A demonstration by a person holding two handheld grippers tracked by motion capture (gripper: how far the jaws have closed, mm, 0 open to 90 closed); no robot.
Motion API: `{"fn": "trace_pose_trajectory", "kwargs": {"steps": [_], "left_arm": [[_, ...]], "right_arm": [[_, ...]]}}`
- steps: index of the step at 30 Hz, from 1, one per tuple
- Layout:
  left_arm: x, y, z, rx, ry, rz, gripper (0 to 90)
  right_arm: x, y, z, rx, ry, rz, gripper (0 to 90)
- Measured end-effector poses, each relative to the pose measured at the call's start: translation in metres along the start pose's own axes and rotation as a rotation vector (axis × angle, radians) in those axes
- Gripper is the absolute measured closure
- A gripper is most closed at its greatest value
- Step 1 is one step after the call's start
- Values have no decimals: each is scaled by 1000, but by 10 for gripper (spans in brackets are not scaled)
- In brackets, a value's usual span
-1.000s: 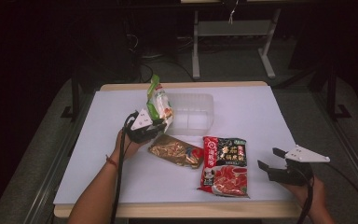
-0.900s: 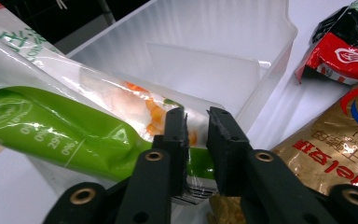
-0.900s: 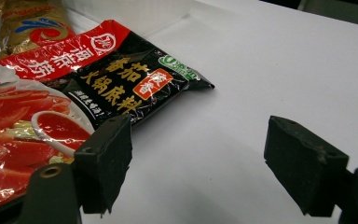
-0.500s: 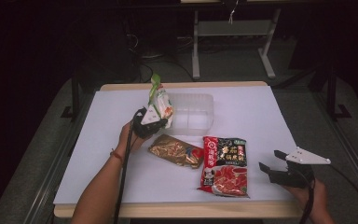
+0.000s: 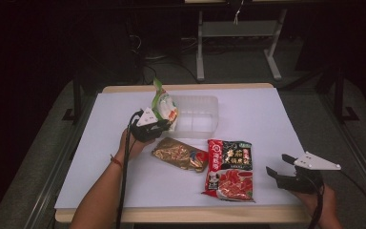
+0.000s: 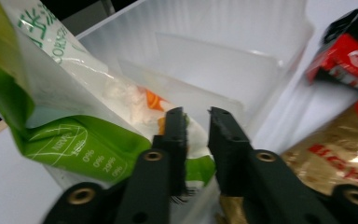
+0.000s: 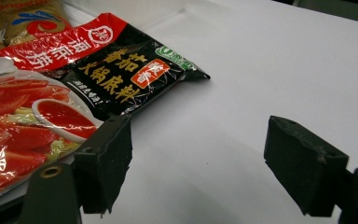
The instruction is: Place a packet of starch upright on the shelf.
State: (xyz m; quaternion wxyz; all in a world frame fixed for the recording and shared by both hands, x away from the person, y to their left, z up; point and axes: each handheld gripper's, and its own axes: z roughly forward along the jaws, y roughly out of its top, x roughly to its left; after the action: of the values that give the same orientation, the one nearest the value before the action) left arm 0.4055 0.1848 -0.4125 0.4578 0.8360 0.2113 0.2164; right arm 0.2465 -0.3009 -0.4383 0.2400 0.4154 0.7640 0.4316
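A green and white food packet (image 5: 163, 105) stands on end at the left wall of a clear plastic bin (image 5: 200, 117). My left gripper (image 5: 164, 125) is at the packet's lower end. In the left gripper view its jaws have just been opening: my left gripper (image 6: 197, 121) shows a narrow gap with nothing in it, and the packet (image 6: 74, 140) lies beside the left jaw against the bin (image 6: 223, 60). My right gripper (image 5: 277, 164) rests open near the front right edge. In its own view my right gripper (image 7: 200, 135) is over bare table beside the red and black packet (image 7: 74, 79).
A gold packet (image 5: 178, 153) lies just in front of the bin, and the red and black packet (image 5: 229, 164) lies to its right. The white table (image 5: 267, 119) has bare room at its right and far left. Dark floor and a metal frame lie beyond.
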Motion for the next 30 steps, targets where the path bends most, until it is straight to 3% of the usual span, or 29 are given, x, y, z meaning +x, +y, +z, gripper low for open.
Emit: {"fn": "trace_pose_trajectory", "kwargs": {"steps": [8, 9, 10, 16, 19, 26, 28, 30], "left_arm": [[-12, -1, -32, -48, -23, -79, 506], [-13, -5, -41, -59, -53, -145, 466], [-13, -5, -41, -59, -53, -145, 428], [-22, -20, -52, 9, -48, -160, 357], [-24, -28, -55, 15, -80, -194, 367], [-30, -38, -53, 81, -64, -206, 354], [-32, -40, -51, 98, -67, -227, 332], [-33, -42, -49, 96, -98, -250, 332]], "right_arm": [[-1, 0, 1, 1, 3, 1, 227], [-1, 0, 0, 0, 2, 2, 227], [-1, 1, 0, -2, 1, 1, 227], [0, 2, 0, -8, 1, 3, 227], [-1, 3, 2, -11, 6, 2, 227], [1, 6, 5, -12, 28, -16, 256], [2, 7, 6, -16, 37, -24, 265], [2, 8, 7, -17, 41, -27, 259]]}}
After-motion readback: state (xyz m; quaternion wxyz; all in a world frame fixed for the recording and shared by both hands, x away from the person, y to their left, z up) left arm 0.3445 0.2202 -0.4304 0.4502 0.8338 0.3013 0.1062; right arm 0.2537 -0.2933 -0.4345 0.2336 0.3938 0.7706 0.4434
